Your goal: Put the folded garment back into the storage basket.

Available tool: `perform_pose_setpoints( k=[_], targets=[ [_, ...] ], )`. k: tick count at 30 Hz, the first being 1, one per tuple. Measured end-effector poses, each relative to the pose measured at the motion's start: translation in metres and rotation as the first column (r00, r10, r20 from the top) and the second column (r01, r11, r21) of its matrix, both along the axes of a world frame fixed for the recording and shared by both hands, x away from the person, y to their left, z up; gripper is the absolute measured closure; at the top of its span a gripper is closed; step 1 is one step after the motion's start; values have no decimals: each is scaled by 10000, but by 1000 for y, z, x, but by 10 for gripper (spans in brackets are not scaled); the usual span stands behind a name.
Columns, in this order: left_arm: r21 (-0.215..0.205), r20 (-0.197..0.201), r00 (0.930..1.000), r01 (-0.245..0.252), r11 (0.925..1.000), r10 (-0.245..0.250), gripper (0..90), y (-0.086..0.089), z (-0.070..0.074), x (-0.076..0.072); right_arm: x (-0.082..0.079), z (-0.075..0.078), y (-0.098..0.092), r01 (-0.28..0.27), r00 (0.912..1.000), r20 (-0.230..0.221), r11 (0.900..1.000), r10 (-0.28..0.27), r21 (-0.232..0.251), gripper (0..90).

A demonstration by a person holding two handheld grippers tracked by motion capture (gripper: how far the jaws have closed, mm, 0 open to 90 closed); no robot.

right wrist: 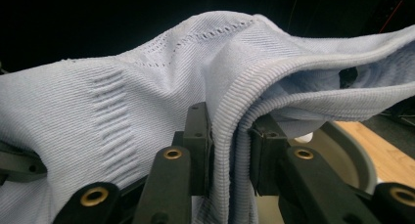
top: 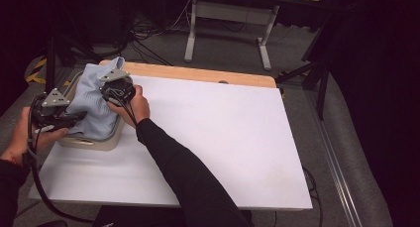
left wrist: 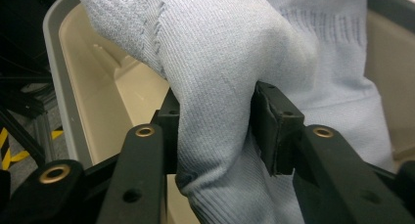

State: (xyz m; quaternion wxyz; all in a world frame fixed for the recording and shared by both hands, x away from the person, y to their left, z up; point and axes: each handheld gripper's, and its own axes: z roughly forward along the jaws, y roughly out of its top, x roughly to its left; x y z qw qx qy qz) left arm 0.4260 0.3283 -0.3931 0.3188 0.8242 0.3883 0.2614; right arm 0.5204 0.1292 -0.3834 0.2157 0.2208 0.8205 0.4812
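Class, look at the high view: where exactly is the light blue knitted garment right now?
The light blue knitted garment hangs over the beige bin at the table's far-left corner, between the left gripper and right gripper.

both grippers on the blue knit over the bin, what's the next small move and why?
Probably lower the right gripper a little further into the beige bin. Its jaws clamp the ribbed edge of the light blue knit garment, which drapes into the bin but bunches above its rim. The left gripper has the fabric between its jaws, so lowering should settle the bulk inside.
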Motion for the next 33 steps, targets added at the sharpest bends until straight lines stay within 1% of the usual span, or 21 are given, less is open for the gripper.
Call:
perform_pose_setpoints(
  k=[2, 3, 4, 6, 7, 9, 10, 11, 12, 13, 14, 15, 16, 17, 21, 23, 25, 27, 29, 31, 33],
  targets=[
    [39, -28, 10000, -75, 10000, 75, 584, 0, -3, -1, 0, -2, 0, -11, 10000, -88, 10000, 11, -7, 729],
    [31, -102, 9999, -122, 9999, 123, 564, 0, -4, -1, 0, -4, 1, -17, 10000, -94, 10000, 16, -57, 728],
    [57, -47, 9999, -166, 9998, 166, 554, 1, -5, -1, -1, -5, 1, -30, 10000, -90, 9999, 29, -97, 728],
    [-114, -33, 9998, -186, 9998, 186, 536, 3, -4, -2, -1, -7, 1, -10, 9999, -134, 9999, 9, -111, 728],
    [-262, -43, 9994, -337, 9991, 336, 472, 5, -4, -2, 0, -8, 1, -8, 9998, -188, 9999, 5, -138, 727],
    [-303, -94, 9994, -329, 9990, 326, 390, 6, -4, -3, 0, -9, 1, -31, 9998, -210, 9999, 28, -155, 726],
    [-304, -110, 9991, -404, 9987, 401, 390, 7, -5, -3, 0, -11, 1, -65, 9997, -228, 9998, 61, -194, 725],
    [-360, -140, 9990, -422, 9985, 417, 352, 8, -5, -4, 0, -12, 1, -121, 9995, -293, 9997, 114, -232, 724],
    [-582, -67, 9993, -378, 9976, 374, 333, 10, -5, -5, 0, -13, 2, -217, 9992, -339, 9994, 208, -282, 722],
    [-724, 52, 9993, -363, 9967, 368, 313, 11, -5, -6, -2, -15, 4, -336, 9989, -341, 9985, 321, -438, 728],
    [-903, 158, 9993, -313, 9954, 329, 306, 13, -3, -8, -3, -16, 6, -298, 9993, -244, 9981, 285, -537, 729],
    [-903, 158, 9993, -313, 9954, 329, 301, 13, -3, -8, -3, -16, 6, -298, 9993, -244, 9981, 285, -537, 729],
    [-913, 247, 9991, -316, 9953, 340, 301, 13, -3, -9, -3, -17, 6, -289, 9994, -224, 9982, 277, -533, 729],
    [-921, 401, 9983, -394, 9950, 432, 298, 12, -2, -9, -2, -18, 5, -254, 9991, -353, 9987, 238, -440, 728],
    [-927, 456, 9982, -340, 9951, 383, 298, 10, -2, -9, -1, -19, 4, -241, 9992, -329, 9981, 223, -570, 722],
    [-999, 514, 9983, -218, 9948, 270, 296, 8, -1, -10, -1, -19, 4, -166, 9995, -292, 9984, 150, -547, 699],
    [-1016, 673, 9972, -249, 9945, 318, 296, 7, 0, -11, -3, -19, 3, 88, 9999, -99, 9984, -93, -557, 644],
    [-1096, 862, 9956, -265, 9936, 361, 295, 6, 1, -12, -4, -17, 0, 287, 9996, 20, 9986, -287, -448, 615],
    [-1042, 1013, 9941, -271, 9942, 377, 278, 4, 3, -13, -7, -15, -7, 383, 9992, 126, 9989, -380, -264, 570],
    [-982, 1104, 9933, -226, 9949, 335, 271, 2, 4, -14, -9, -14, -9, 377, 9991, 177, 9991, -374, -176, 572],
    [-916, 1152, 9929, -205, 9956, 311, 257, -2, 5, -15, -14, -12, -17, 453, 9986, 290, 9990, -452, -16, 553]
  ],
)
